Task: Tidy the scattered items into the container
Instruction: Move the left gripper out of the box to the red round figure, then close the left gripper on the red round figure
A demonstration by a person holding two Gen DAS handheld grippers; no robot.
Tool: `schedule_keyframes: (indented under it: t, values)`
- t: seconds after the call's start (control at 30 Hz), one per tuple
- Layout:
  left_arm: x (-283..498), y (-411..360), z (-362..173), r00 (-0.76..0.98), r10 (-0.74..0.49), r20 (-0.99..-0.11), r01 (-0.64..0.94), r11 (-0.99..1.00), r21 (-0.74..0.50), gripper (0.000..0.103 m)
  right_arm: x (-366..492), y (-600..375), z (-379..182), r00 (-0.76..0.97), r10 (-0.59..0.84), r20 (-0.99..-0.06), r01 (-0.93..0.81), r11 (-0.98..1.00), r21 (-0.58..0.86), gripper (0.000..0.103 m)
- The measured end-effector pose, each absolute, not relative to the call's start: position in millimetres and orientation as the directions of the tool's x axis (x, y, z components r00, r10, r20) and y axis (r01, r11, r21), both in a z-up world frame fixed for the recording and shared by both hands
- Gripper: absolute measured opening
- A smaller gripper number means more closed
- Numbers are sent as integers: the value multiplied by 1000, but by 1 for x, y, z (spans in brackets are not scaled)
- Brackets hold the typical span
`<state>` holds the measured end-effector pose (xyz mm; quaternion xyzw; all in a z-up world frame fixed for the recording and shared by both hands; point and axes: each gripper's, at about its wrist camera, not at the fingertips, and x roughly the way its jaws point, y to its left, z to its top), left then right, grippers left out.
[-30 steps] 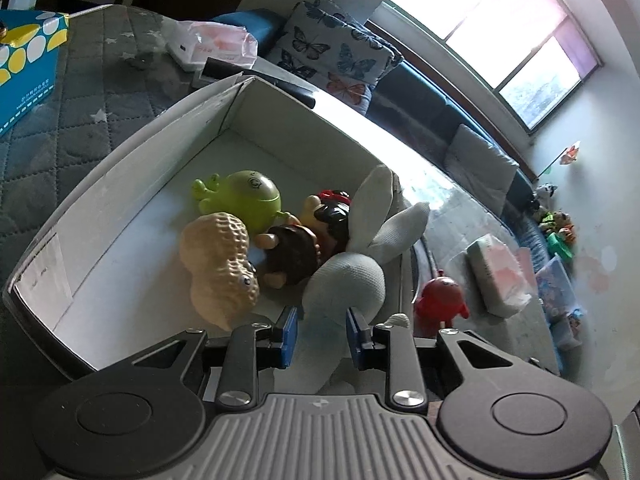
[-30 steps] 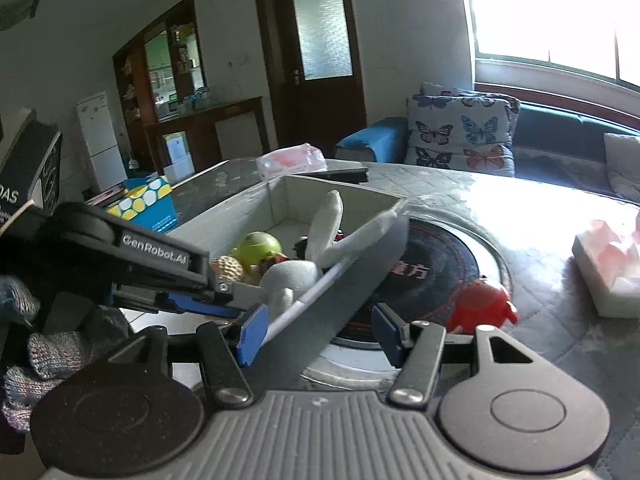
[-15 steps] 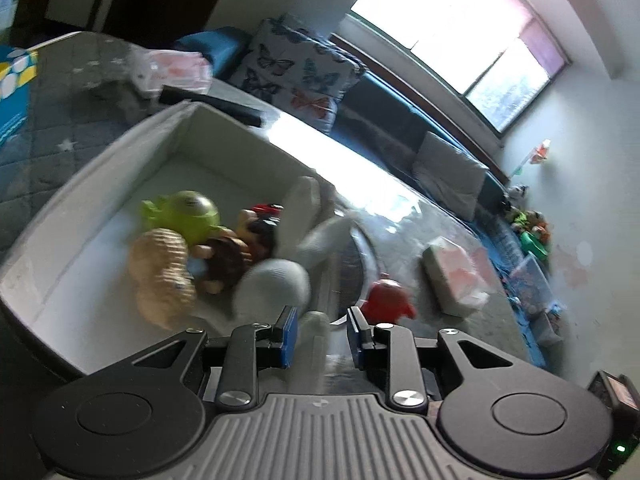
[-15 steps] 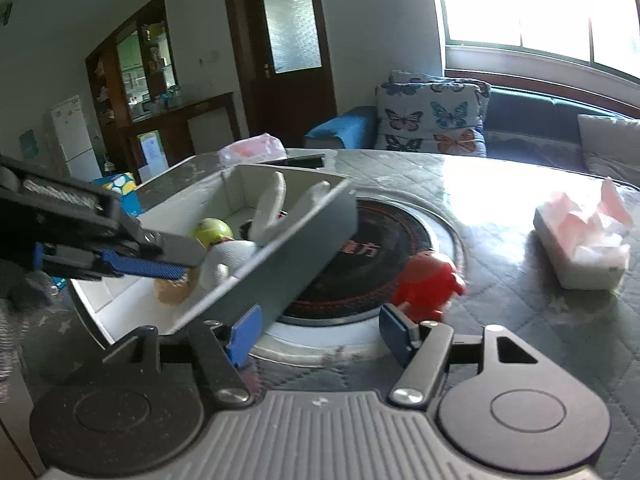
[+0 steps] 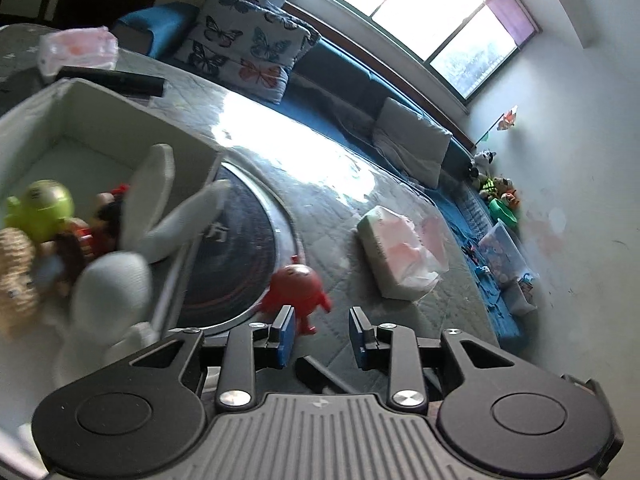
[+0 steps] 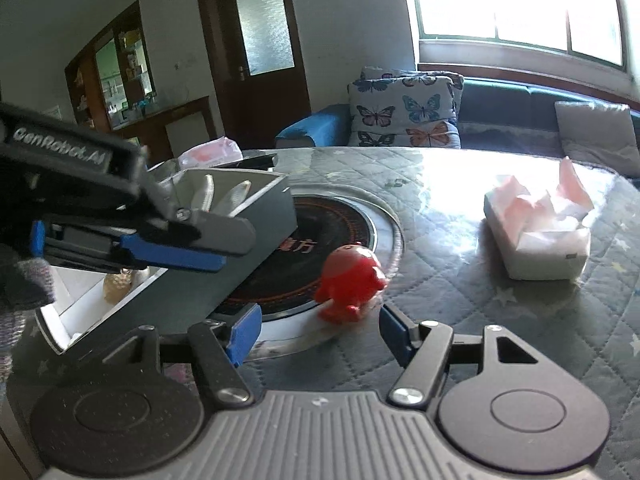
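A grey box (image 5: 120, 120) holds a white plush rabbit (image 5: 116, 280), a green toy (image 5: 44, 210), a tan peanut toy (image 5: 16, 272) and a small dark doll. A red round figure (image 5: 298, 286) stands on the table beside the box, on the rim of a dark round hob; it also shows in the right wrist view (image 6: 352, 280). My left gripper (image 5: 322, 334) is open and empty, just before the red figure. My right gripper (image 6: 318, 334) is open wide and empty, with the red figure just beyond its fingertips. The left gripper's fingers (image 6: 172, 250) show above the box (image 6: 224, 272).
A white tissue pack (image 5: 400, 256) lies on the quilted table to the right, also in the right wrist view (image 6: 540, 232). A black remote (image 5: 116, 80) and a pink bag (image 5: 80, 46) lie behind the box. A sofa with butterfly cushions (image 6: 404, 112) stands beyond.
My left gripper let go of the plush rabbit, which now lies in the box, and swung right toward the red figure. My right gripper moved closer to the red figure.
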<state>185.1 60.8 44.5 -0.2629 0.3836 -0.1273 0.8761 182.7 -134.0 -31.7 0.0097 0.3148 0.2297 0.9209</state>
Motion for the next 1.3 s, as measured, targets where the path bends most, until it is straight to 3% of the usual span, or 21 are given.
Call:
schedule_keyframes:
  t: [0.73,1.3]
  values:
    - [258,47,11,639,-353,-683,-112,836,-537,35,247,-140,-61,634,481,-605,-437,869,233,65]
    - [269,45,-3,615,-344,-709,-146,835,-531,38,252,-137,-68,627,486,-609,-446,865,231,49]
